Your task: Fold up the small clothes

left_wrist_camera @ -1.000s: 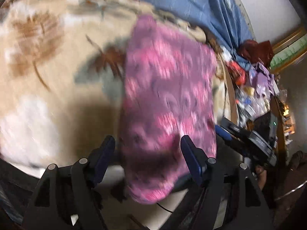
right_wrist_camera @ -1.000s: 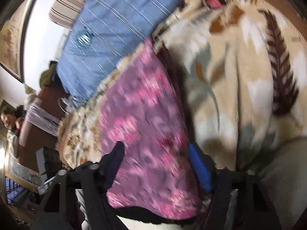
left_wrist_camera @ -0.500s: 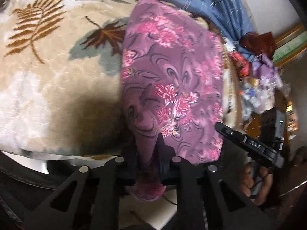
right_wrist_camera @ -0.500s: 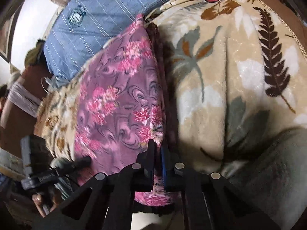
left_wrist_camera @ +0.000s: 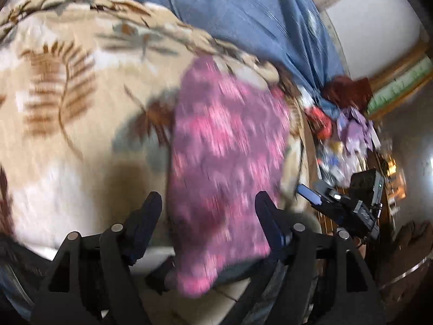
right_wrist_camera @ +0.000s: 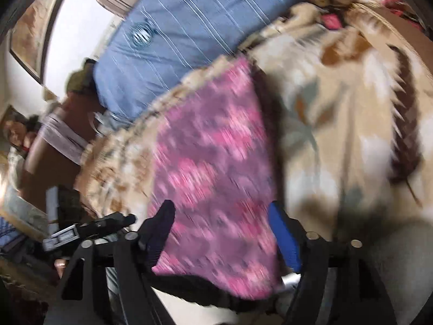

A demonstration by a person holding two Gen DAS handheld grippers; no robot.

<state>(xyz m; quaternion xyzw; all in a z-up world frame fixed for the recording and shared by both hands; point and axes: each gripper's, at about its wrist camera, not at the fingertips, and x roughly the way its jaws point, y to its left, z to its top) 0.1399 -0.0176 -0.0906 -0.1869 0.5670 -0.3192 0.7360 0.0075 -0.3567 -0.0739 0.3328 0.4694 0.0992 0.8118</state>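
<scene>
A small purple garment with pink flowers (left_wrist_camera: pixel 224 162) lies flat on a beige leaf-print blanket (left_wrist_camera: pixel 67 124), its near end hanging over the bed edge. My left gripper (left_wrist_camera: pixel 208 203) is open, its fingers standing either side of the garment's near end. In the right wrist view the same garment (right_wrist_camera: pixel 213 176) lies on the blanket (right_wrist_camera: pixel 338 135), and my right gripper (right_wrist_camera: pixel 222 211) is open around its near edge. Both views are motion-blurred. The right gripper shows in the left wrist view (left_wrist_camera: pixel 311 196) at the right, and the left gripper in the right wrist view (right_wrist_camera: pixel 119 220) at the left.
A blue striped cloth (left_wrist_camera: pixel 243 8) lies beyond the blanket, also in the right wrist view (right_wrist_camera: pixel 176 32). Cluttered items (left_wrist_camera: pixel 349 135) are heaped to the right of the bed. A person (right_wrist_camera: pixel 16 135) sits at the far left. Pale floor shows below the bed edge.
Both grippers were shut on the garment's near edge half a second ago; now both are open and have let go. The garment lies back on the blanket.
</scene>
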